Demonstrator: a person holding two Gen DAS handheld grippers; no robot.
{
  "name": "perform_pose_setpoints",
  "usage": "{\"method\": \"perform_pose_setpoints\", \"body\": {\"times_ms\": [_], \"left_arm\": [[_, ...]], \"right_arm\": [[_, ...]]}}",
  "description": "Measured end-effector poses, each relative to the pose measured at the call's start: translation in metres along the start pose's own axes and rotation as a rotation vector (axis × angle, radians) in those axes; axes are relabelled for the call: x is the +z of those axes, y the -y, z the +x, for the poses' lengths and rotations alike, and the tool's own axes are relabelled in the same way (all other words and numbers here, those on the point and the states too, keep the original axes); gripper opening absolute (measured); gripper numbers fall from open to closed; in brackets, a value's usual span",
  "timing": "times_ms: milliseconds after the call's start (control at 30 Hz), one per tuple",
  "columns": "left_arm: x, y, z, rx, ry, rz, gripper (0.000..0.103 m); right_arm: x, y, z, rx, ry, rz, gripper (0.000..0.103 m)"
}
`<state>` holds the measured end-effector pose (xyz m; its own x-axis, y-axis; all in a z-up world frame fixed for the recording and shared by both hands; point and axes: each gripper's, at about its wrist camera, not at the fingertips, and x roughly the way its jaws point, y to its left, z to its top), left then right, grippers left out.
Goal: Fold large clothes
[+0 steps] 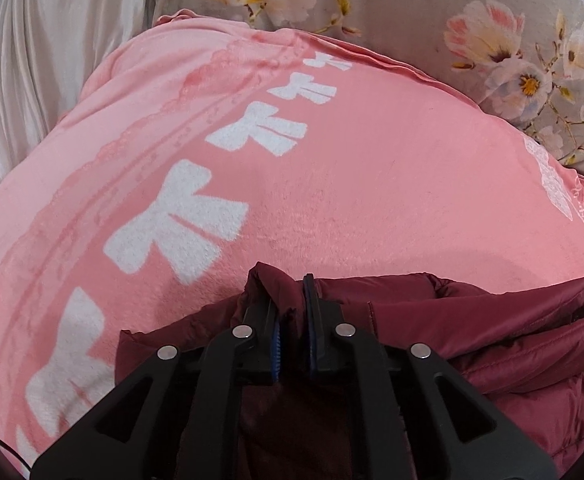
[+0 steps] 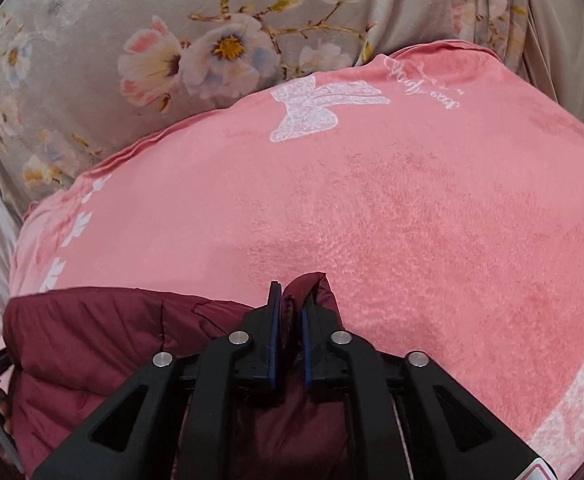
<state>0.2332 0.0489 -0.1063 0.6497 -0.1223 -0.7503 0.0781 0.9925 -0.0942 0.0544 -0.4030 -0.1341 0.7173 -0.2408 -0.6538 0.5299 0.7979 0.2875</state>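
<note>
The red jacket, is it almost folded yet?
Partway, it seems. Done: the red jacket already lies on the pink blanket with one straight edge across. In hand: the left gripper and right gripper each have a bit of its edge between their jaws. Left: letting go, and probably more folds; I can't see the whole jacket.

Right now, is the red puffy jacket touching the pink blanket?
Touching. In the left wrist view the red puffy jacket lies directly on the pink blanket, no gap along its edge. The right wrist view shows the same.
</note>
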Motion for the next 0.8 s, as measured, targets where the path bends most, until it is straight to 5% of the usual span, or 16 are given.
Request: {"method": "perform_pose_setpoints", "body": {"times_ms": [100, 133, 167, 233, 333, 467, 633, 800], "left_arm": [[0.006, -0.008, -0.013, -0.013, 0.021, -0.039, 0.016], [0.009, -0.012, -0.027, -0.019, 0.055, -0.058, 0.024], [0.012, -0.016, -0.047, -0.010, 0.114, -0.080, 0.050], [0.017, -0.021, -0.086, 0.015, 0.243, -0.106, 0.064], [0.026, -0.012, -0.145, -0.005, 0.359, -0.074, 0.063], [0.018, 0.038, -0.173, -0.108, 0.357, 0.048, 0.061], [-0.010, 0.096, -0.125, -0.126, 0.228, 0.143, 0.052], [-0.028, 0.110, -0.076, -0.096, 0.133, 0.134, 0.050]], "right_arm": [[0.007, 0.001, -0.033, -0.021, 0.081, 0.011, 0.027], [0.011, -0.001, -0.047, -0.027, 0.116, 0.008, 0.032], [0.013, -0.004, -0.068, -0.030, 0.172, -0.002, 0.032], [0.016, -0.013, -0.102, -0.016, 0.254, -0.017, 0.032], [0.011, -0.044, -0.134, 0.032, 0.311, -0.077, 0.025], [-0.015, -0.104, -0.122, 0.109, 0.238, -0.189, 0.011], [-0.053, -0.153, -0.073, 0.147, 0.115, -0.270, 0.004], [-0.068, -0.160, -0.032, 0.109, 0.037, -0.285, 0.004]]}}
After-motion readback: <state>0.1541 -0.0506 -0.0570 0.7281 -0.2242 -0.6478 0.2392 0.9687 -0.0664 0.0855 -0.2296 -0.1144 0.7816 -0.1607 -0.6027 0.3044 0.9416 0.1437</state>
